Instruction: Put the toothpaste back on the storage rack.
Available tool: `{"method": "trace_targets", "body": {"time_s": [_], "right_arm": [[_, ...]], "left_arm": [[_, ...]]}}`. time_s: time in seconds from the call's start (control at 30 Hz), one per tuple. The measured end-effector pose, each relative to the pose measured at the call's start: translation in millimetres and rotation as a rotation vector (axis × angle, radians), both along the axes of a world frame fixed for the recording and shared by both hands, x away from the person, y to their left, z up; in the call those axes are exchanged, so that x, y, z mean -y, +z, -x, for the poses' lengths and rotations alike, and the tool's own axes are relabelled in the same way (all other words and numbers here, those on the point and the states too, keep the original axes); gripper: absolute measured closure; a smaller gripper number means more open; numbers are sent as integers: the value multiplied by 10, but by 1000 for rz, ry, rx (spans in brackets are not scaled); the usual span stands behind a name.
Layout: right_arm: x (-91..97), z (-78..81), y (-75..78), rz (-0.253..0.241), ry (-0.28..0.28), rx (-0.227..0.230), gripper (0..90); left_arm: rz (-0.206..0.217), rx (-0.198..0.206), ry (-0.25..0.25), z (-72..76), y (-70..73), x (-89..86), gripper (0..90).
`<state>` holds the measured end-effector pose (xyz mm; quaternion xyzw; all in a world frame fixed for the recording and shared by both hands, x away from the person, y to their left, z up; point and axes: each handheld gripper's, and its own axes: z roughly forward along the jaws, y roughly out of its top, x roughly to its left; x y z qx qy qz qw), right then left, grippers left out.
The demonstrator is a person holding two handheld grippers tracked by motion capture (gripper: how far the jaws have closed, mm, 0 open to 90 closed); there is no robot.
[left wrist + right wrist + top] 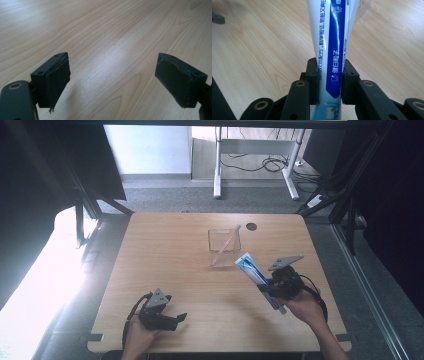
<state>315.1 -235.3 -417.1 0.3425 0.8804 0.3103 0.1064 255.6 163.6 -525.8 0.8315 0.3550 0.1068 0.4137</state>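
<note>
The toothpaste tube [256, 279], white with a blue band and printed characters, was pinched across its lower body by the right gripper [274, 289], whose pads pressed on both sides of it in the right gripper view [332, 65]. In the high view the tube stood off the table at the right, slanting from the person's right hand [305, 307] up toward the clear container [224, 248], its flat crimped end uppermost and its cap end low near the hand. That container was a square transparent box near the middle of the table, and a toothbrush [226, 245] leaned in it, its head poking over the far rim. The left gripper [172, 319] sat low at the near left of the table, well apart from the tube, with its jaws spread wide over bare wood. The table [170, 255] was pale wood with a dark round hole [251, 226] near its far edge. Beyond it lay grey carpet, the white legs of a desk [218, 175] with loose cables [270, 164] on the floor, and dark frames at both sides; strong light washed out the left.
</note>
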Motion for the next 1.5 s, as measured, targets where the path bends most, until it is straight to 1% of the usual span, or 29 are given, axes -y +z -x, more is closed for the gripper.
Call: {"method": "trace_targets", "body": {"time_s": [0.1, 0.27, 0.37, 0.47, 0.63, 0.73, 0.83, 0.93, 1.13, 1.23, 1.33, 1.5], "right_arm": [[-30, -39, 32, -4, -4, 13, 727], [-81, -115, 84, -30, -6, 31, 727], [-111, -164, 94, -42, -7, 43, 727], [-135, -212, 95, -59, -13, 45, 727], [-183, -292, 102, -61, -16, 55, 727], [-212, -340, 107, -60, -25, 74, 727], [-237, -392, 112, -63, -29, 83, 727], [-260, -440, 122, -78, -34, 86, 727], [-305, -548, 142, -102, -36, 96, 728], [-335, -606, 150, -107, -34, 100, 727], [-363, -665, 154, -107, -43, 104, 727], [-392, -766, 163, -131, -55, 102, 727]], "left_arm": [[21, -11, 2, -13, -8, -25, 130], [38, -17, 5, -24, -10, -51, 130], [37, -17, 2, -24, -12, -52, 130], [39, -15, -1, -22, -9, -48, 130], [39, -10, -3, -19, -6, -47, 130], [41, -6, -6, -18, -5, -46, 130], [41, -4, -10, -18, -7, -42, 130], [36, -4, -11, -17, -9, -35, 130], [33, 15, -13, -1, 9, -28, 130], [32, 14, -15, -1, 5, -27, 130], [29, 19, -17, 2, 6, -19, 130], [28, 23, -18, 7, 10, -17, 130]]}}
